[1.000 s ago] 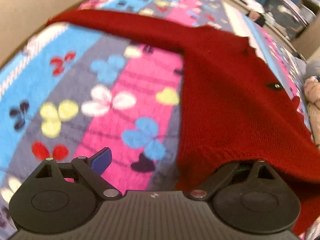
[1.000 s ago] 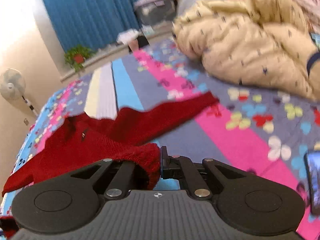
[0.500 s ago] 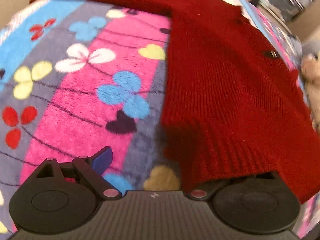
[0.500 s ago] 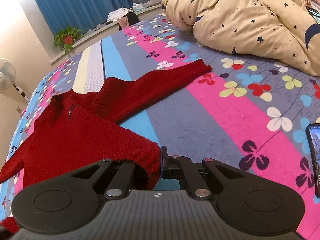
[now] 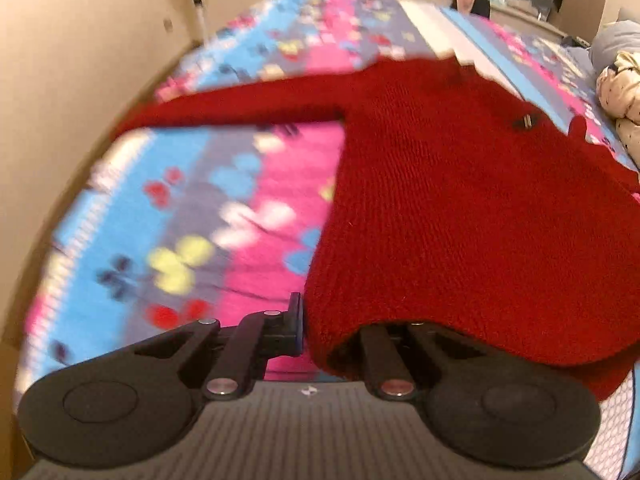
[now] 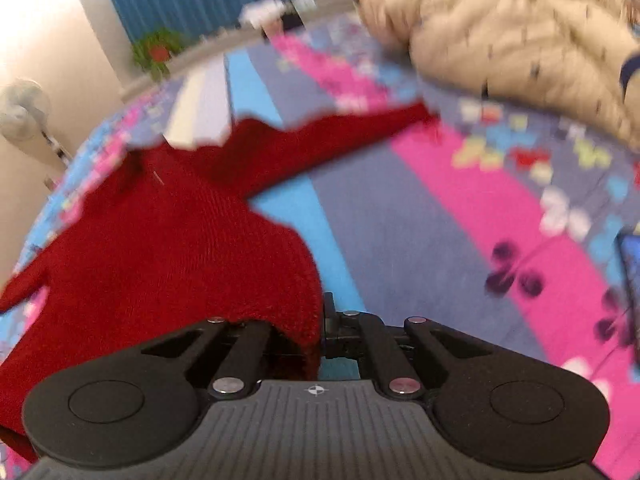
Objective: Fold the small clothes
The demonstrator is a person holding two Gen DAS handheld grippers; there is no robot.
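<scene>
Two tools [image 5: 303, 322] [image 6: 322, 330] clamped on unlabelled red sweater [image 5: 460, 208]

No readable text or labels.

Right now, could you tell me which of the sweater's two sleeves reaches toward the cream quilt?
The sleeve on the right gripper's side; its cuff ends just short of the quilt. The other sleeve stretches toward the wall.

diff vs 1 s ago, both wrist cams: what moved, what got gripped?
The left tool has just been closing and now pinches the hem corner of the red sweater, which it had only straddled with open jaws. Its view has tipped up, showing more of the bed toward the far windowsill. Unchanged: the right tool remains shut on the other hem corner; both sleeves lie spread on the floral blanket.
</scene>
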